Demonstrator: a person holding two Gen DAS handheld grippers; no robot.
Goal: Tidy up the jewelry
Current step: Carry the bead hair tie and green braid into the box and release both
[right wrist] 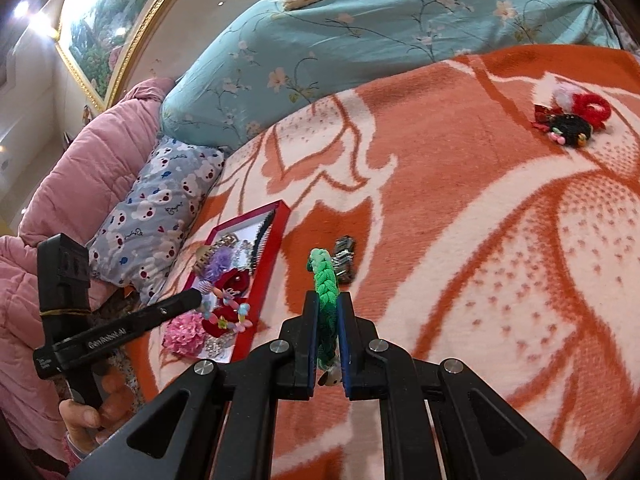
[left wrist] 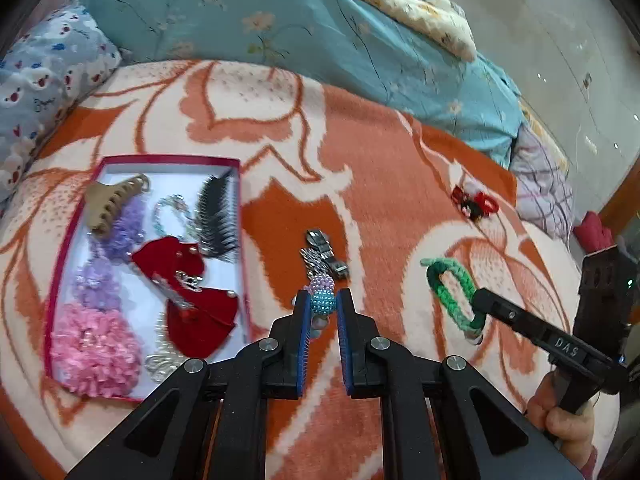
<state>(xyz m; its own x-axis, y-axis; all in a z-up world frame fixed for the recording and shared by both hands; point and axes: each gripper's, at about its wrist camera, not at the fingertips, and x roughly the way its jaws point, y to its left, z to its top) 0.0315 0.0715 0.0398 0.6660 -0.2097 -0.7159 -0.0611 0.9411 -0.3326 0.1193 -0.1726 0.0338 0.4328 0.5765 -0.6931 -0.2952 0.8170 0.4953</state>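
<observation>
My left gripper point(left wrist: 323, 306) is shut on a beaded bracelet point(left wrist: 322, 298) with pink and blue bead balls, held just right of the red-rimmed jewelry box point(left wrist: 66, 252). The box holds a beige claw clip point(left wrist: 114, 200), purple and pink scrunchies, red bows and a black comb. My right gripper point(right wrist: 328, 312) is shut on a green braided bracelet point(right wrist: 326, 280); it also shows in the left wrist view point(left wrist: 452, 296), lifted above the blanket. A silver watch point(left wrist: 324, 254) lies on the blanket between the grippers. The left gripper point(right wrist: 198, 300) shows over the box in the right wrist view.
A cluster of red and black hair ties point(right wrist: 572, 120) lies far right on the orange blanket point(right wrist: 480, 240). A teal quilt point(left wrist: 260, 16), a patterned pillow point(right wrist: 156, 208) and a pink duvet point(right wrist: 80, 176) border the blanket.
</observation>
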